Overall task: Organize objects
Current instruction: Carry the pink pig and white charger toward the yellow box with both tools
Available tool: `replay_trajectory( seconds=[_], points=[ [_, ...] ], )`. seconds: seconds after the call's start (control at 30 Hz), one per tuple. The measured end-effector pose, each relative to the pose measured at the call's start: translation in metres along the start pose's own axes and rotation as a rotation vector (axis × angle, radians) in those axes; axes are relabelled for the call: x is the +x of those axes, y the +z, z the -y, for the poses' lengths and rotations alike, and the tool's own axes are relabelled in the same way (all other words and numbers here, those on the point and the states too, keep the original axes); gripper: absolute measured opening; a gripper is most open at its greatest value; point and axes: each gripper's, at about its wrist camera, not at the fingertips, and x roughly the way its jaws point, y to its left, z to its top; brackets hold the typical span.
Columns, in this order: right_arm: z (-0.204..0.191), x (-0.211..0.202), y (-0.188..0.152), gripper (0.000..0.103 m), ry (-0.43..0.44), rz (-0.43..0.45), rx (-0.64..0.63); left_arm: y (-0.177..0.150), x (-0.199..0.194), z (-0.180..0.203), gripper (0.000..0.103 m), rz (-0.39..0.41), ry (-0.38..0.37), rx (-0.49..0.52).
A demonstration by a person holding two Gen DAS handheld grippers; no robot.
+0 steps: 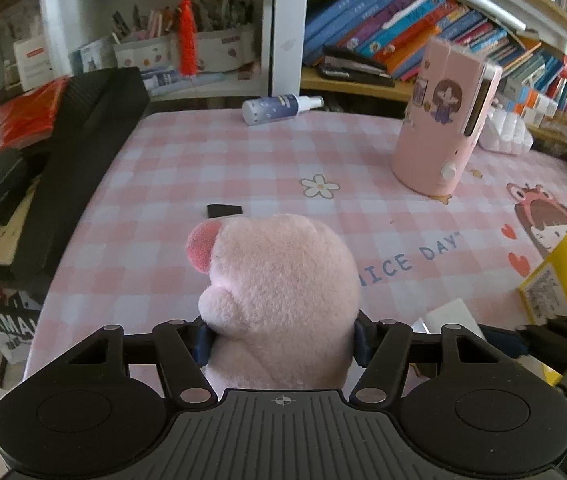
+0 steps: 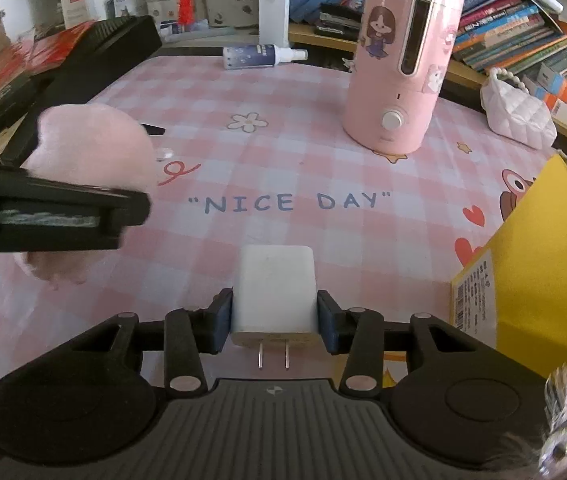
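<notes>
Left wrist view, nearest: the left gripper (image 1: 281, 338) stood about half-spread around the plush (image 1: 279, 300), its blue pads (image 1: 203, 340) pressed into the pile on both sides, so the toy was held. The plush rose toward 12 o'clock, filling the lower centre and hiding whatever lay under it; whether its base touched the table (image 1: 187, 168) cannot be told.

Right wrist view, nearest: the right gripper (image 2: 274, 322) was closed narrowly on a white charger (image 2: 274, 288), pads flat against its two sides, prongs pointing back toward the camera. The plush and the left gripper's finger appeared at 9 o'clock, near but apart from the charger.

Middle distance: a yellow box (image 2: 531, 280) at 3 o'clock, just beside the right gripper; a small black slab (image 1: 225, 211) beyond the plush at 11 o'clock.

Farther: a pink humidifier (image 2: 399, 64) upright at 1 o'clock; a spray bottle (image 2: 261, 56) lying on its side at 12 o'clock by the far table edge; shelves of books (image 1: 423, 28) behind.

Risks, as judged: the soft pile may compress and let the plush slip or droop, because the grip lay low on its body. The charger's smooth sides may slide or twist between the pads. With both loads close together, one gripper could knock the other, or the yellow box, during placement.
</notes>
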Motion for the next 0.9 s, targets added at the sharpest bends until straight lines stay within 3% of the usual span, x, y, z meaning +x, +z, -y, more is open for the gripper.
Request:
replay_trajectory(
  seconds=[0.5,0.9],
  points=[
    [-0.004,-0.066,-0.002,0.041,0.057,0.133,0.037,-0.039,-0.086,-0.014,0.062,0.089,-0.013,-0.052],
    [-0.016,-0.125,-0.04,0.041,0.054,0.165,0.07,-0.086,-0.141,-0.02,0.062,0.123,-0.039,-0.053]
  ],
)
